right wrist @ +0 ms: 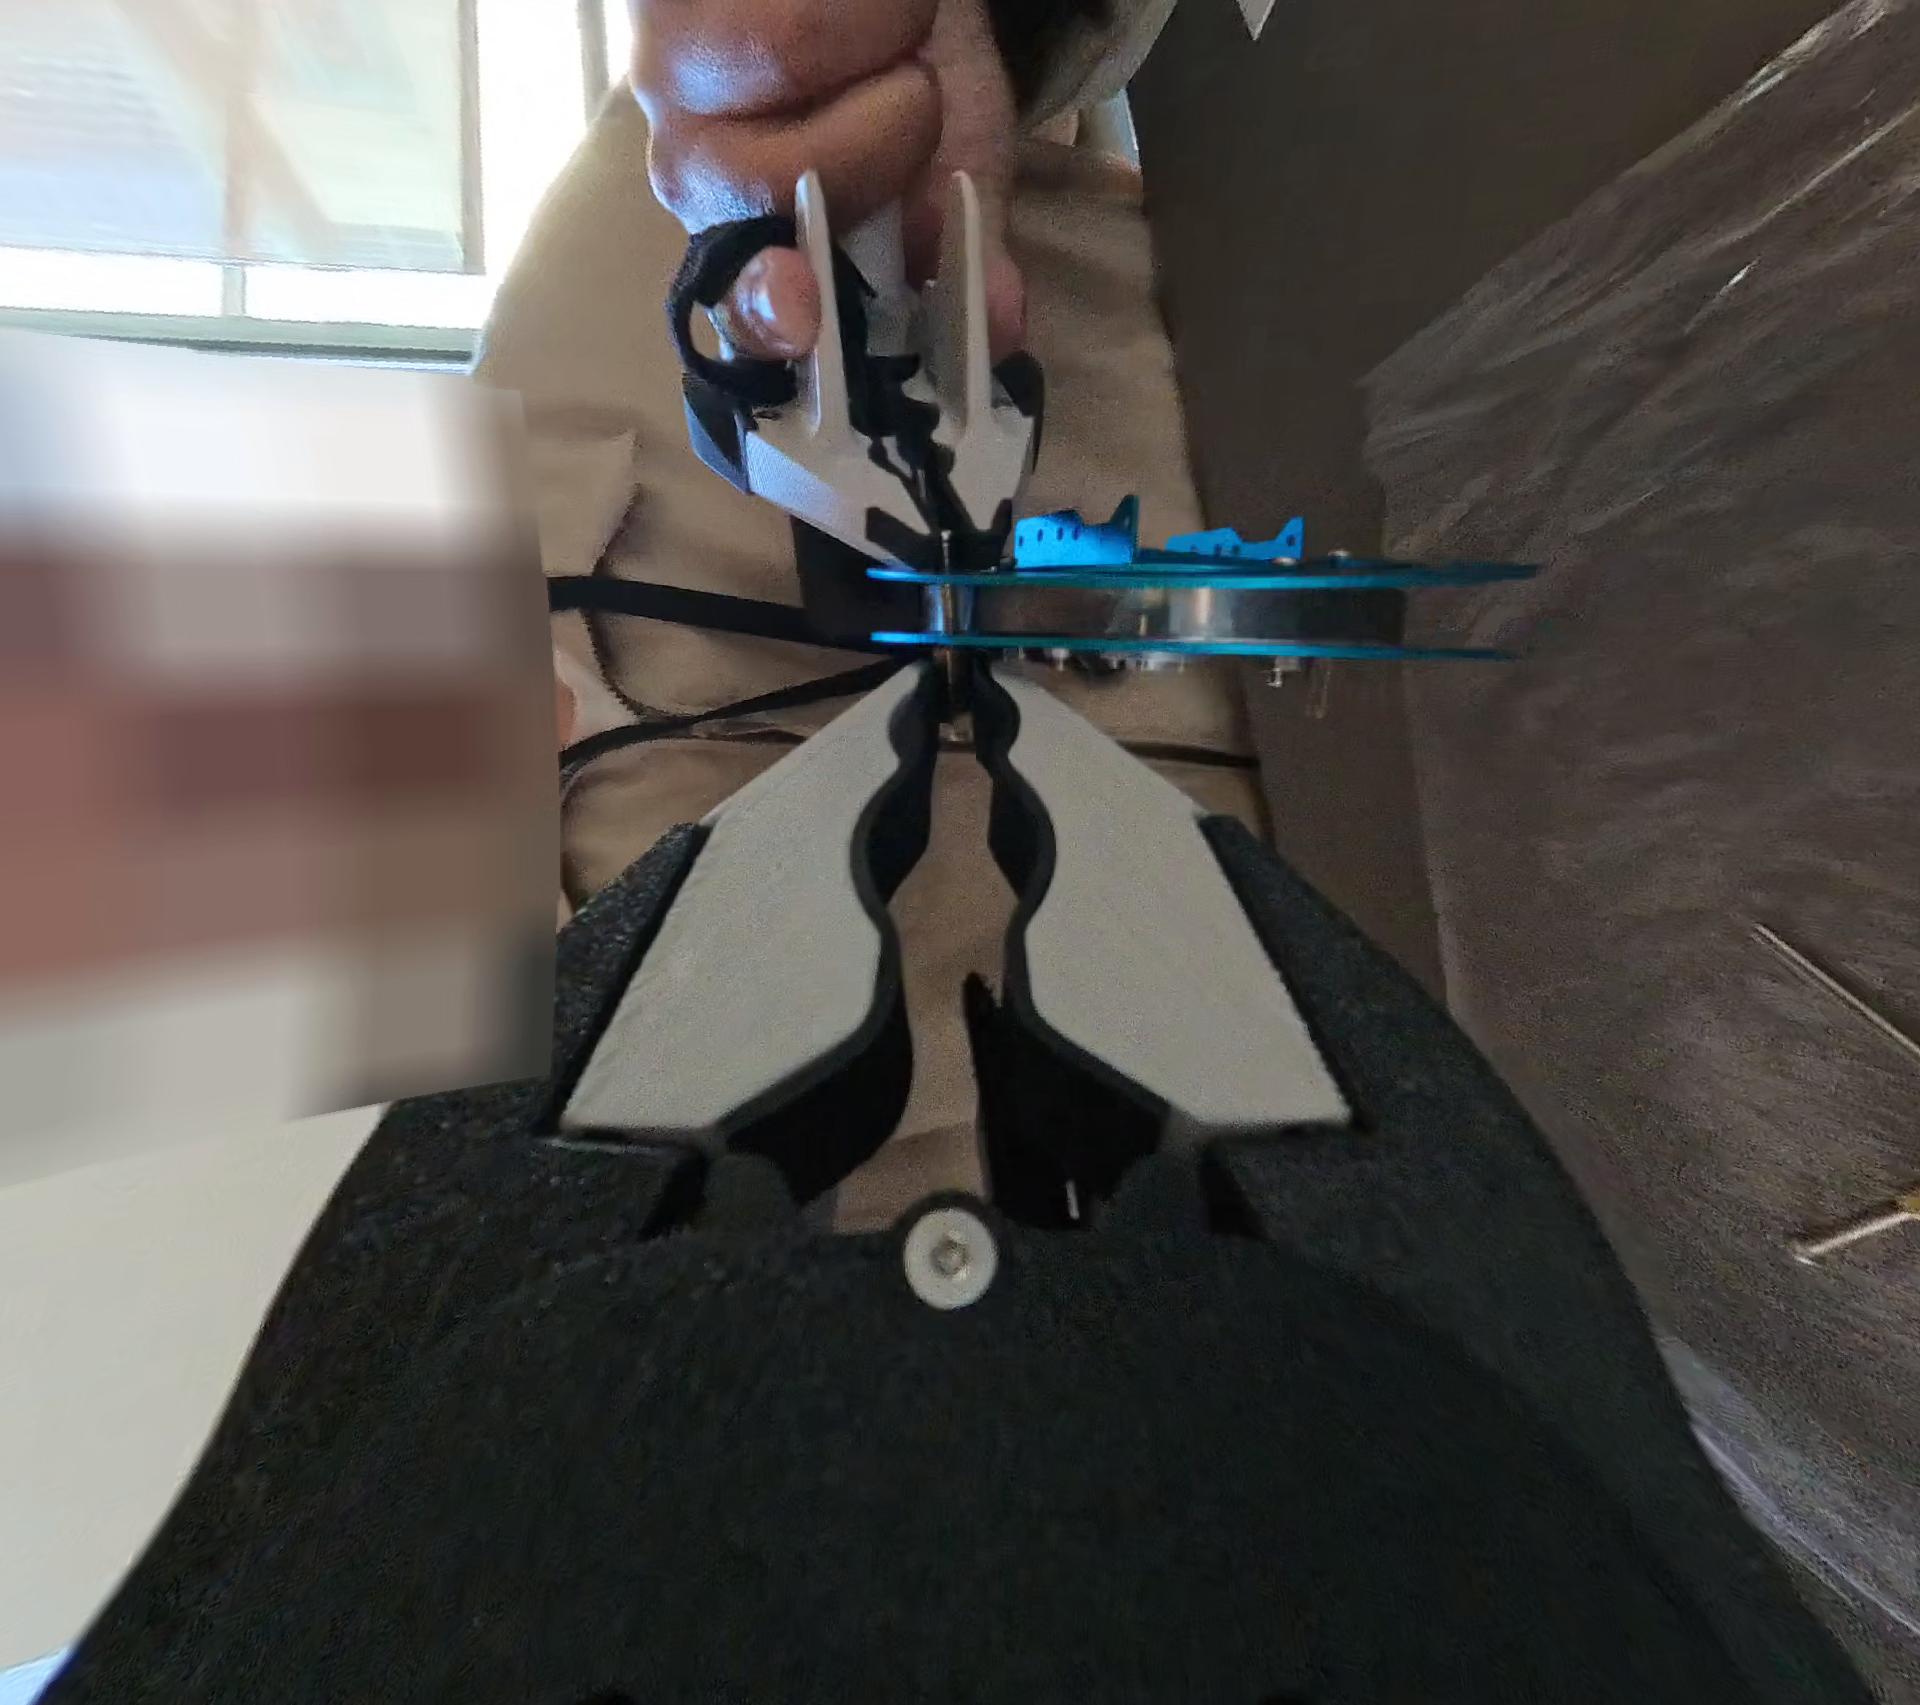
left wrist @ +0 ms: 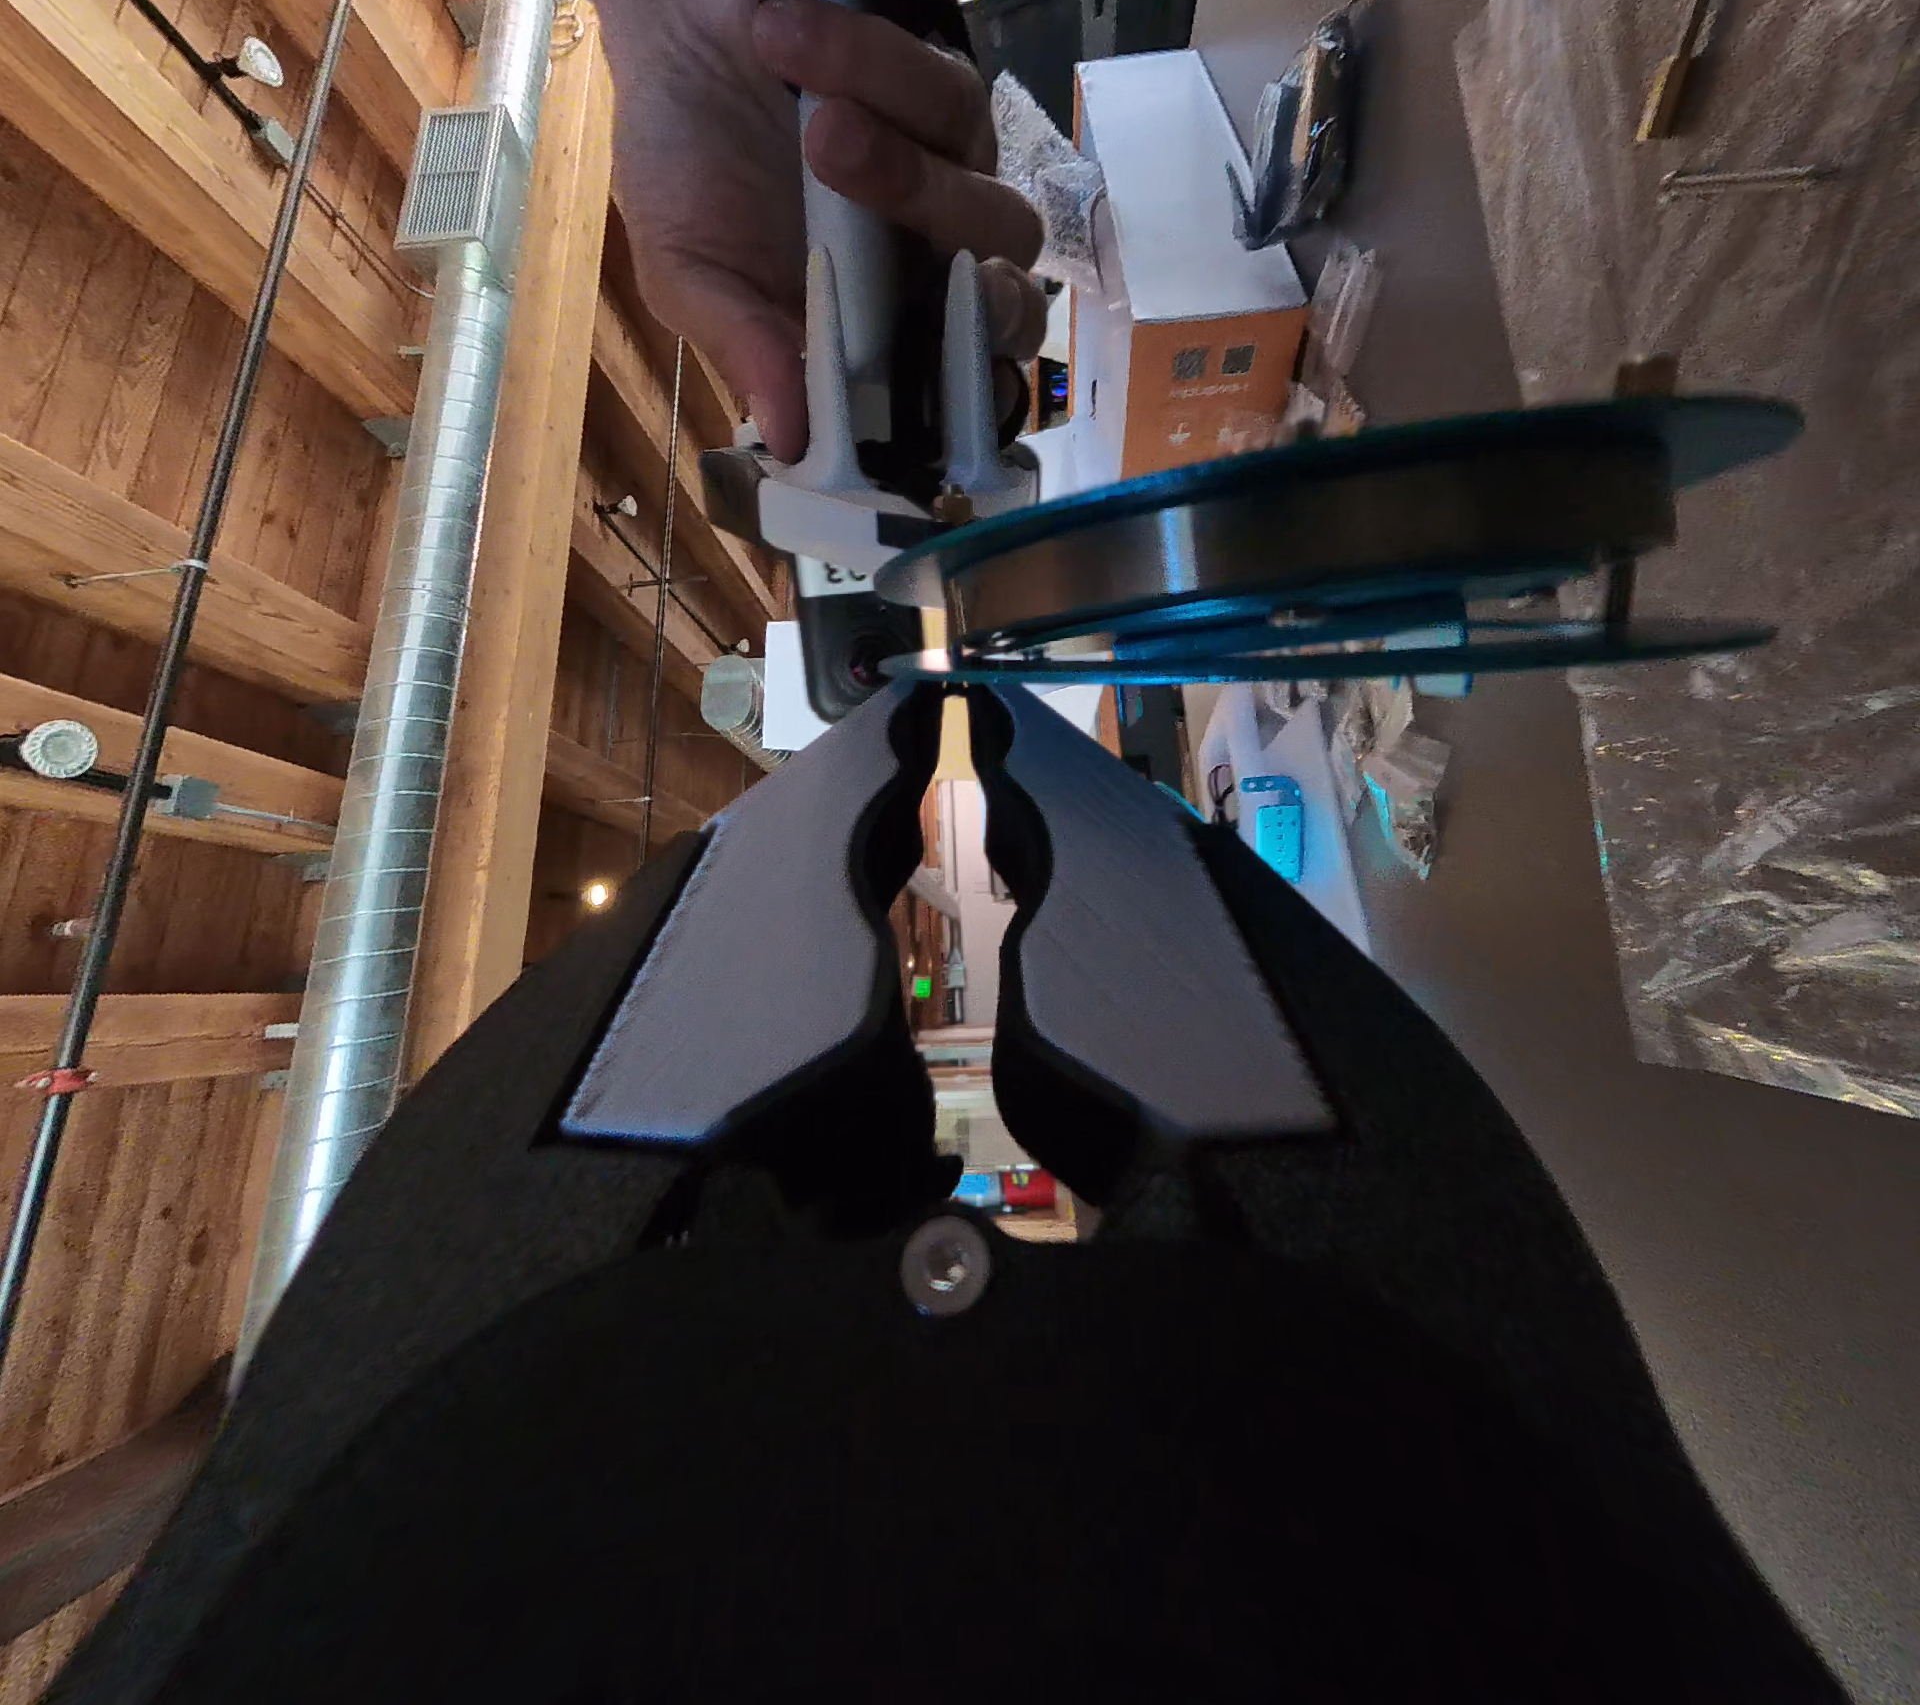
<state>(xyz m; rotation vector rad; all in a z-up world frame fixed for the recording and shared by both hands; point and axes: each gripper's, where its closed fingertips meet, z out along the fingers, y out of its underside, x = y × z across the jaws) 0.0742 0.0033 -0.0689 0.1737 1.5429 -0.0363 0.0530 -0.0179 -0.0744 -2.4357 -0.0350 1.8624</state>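
Gripping a small metal pin [left wrist: 954,679] from opposite sides, the two grippers meet at the near-left rim of a disc assembly [left wrist: 1340,533]: two thin blue discs stacked with a silver ring between them, held in mid-air beside a brown table [left wrist: 1455,980].

In the left wrist view, the left gripper [left wrist: 951,699] has its jaws nearly closed, tips pinching the pin just below the lower disc. Beyond it, the right gripper [left wrist: 894,512] points back, held by a hand [left wrist: 748,149].

In the right wrist view, the right gripper [right wrist: 951,699] has its jaws almost closed on the pin under the assembly [right wrist: 1195,611]. The left gripper [right wrist: 914,502] touches the upper disc from the far side; its jaw opening cannot be told there. Blue brackets [right wrist: 1081,538] stand on the upper disc.

An orange-and-white box [left wrist: 1184,253] and clear plastic sheet [left wrist: 1714,824] lie on the table.
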